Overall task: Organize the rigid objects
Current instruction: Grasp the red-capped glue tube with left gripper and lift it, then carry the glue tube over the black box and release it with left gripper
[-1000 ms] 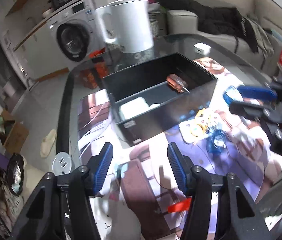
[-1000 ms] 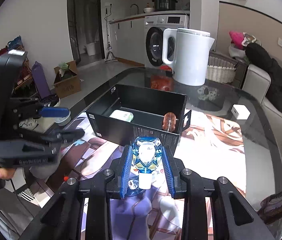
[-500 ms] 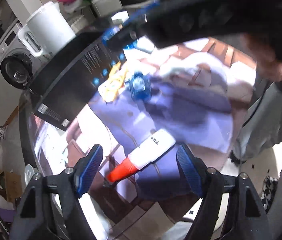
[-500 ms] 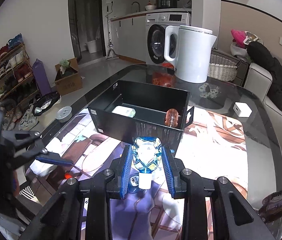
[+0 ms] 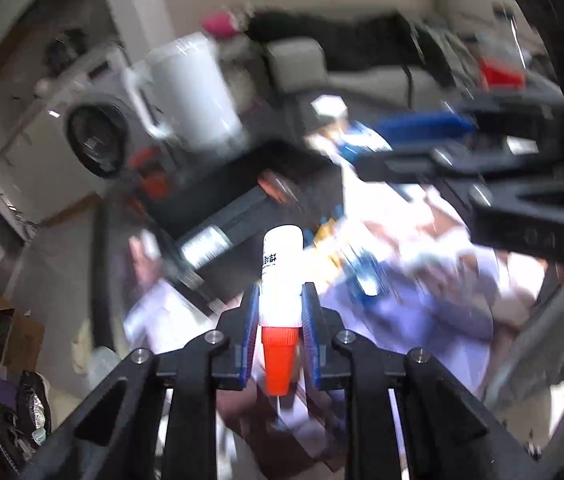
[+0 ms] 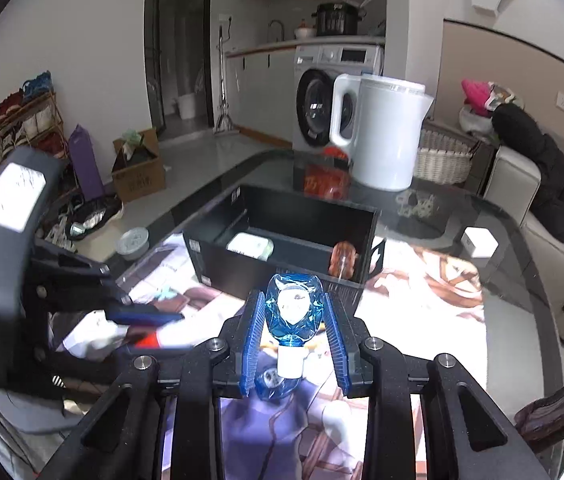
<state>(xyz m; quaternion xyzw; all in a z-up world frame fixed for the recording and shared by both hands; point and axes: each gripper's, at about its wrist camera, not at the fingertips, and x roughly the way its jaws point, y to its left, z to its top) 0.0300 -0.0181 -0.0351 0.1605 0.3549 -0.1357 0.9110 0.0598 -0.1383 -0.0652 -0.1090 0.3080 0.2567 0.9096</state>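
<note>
My left gripper has its jaws clamped on the white tube with the orange-red cap, cap toward me. My right gripper grips the faceted blue glass bottle, just short of the open black box on the glass worktop. I would lift each item clear over the near wall, then lower it into the free floor between the white case and the orange-handled tool.

Smeared by motion across the left wrist view: black box, kettle (print on tube unreadable). Cut off at lower right of right view: dark bottle.
</note>
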